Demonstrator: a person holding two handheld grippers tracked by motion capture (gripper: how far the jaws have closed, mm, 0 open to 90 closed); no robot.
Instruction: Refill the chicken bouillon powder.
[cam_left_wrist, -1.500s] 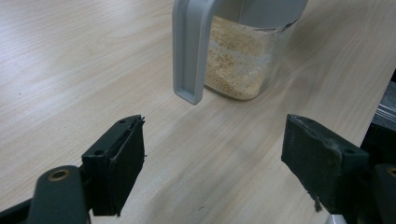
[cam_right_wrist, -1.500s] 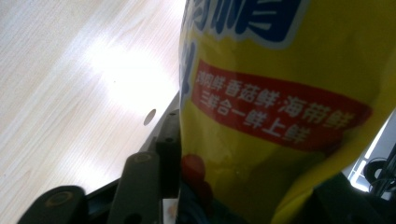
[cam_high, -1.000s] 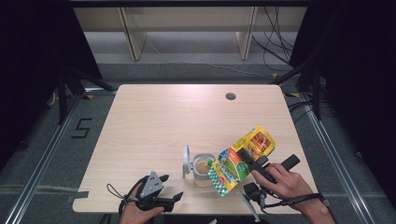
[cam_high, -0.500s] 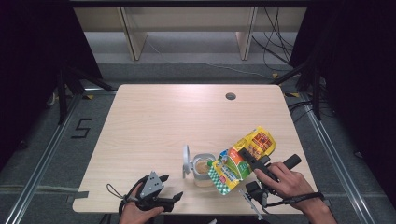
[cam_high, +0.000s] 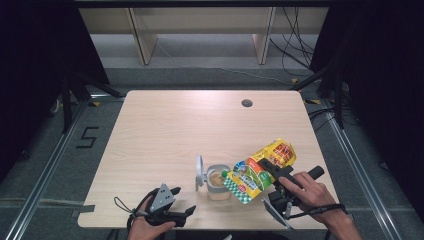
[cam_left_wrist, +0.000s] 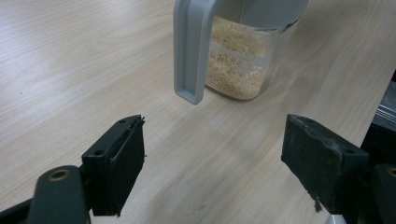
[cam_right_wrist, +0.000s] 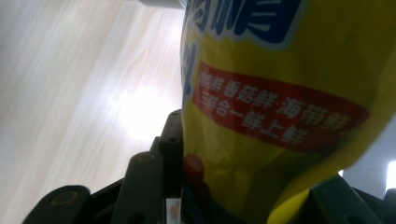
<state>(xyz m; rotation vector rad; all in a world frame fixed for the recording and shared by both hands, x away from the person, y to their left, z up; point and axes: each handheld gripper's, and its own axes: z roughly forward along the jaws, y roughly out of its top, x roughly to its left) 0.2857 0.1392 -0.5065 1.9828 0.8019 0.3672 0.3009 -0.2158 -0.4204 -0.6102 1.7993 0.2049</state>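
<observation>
**Pouch tilted over the open jar at the counter's near edge**

Your left hand (cam_high: 145, 225) rests at the near edge of the counter (cam_high: 165, 130), left of centre, and lies low and level. The left gripper (cam_high: 175, 216) points toward the right along that edge. In the left gripper view its jaws stand wide apart with nothing between them, aimed at the jar just ahead.

The clear jar (cam_high: 218, 181) stands upright near the near edge, a little right of centre. Its grey flip lid (cam_high: 199, 172) is swung open and stands on edge at the jar's left side. Pale, sandy granules (cam_left_wrist: 233, 60) fill the jar a good way up.

Your right hand (cam_high: 307, 192) comes in from the near right corner. The right gripper (cam_high: 272, 170) is clamped partway closed on the yellow seasoning pouch (cam_high: 262, 167) at about its middle. The pouch is off the counter, its long axis running from lower left to upper right in the high view. Its green-and-white checked end (cam_high: 239, 186) points down and left, at the jar's right rim; whether it touches the rim, you cannot tell. The yellow end rises toward the right edge.
</observation>
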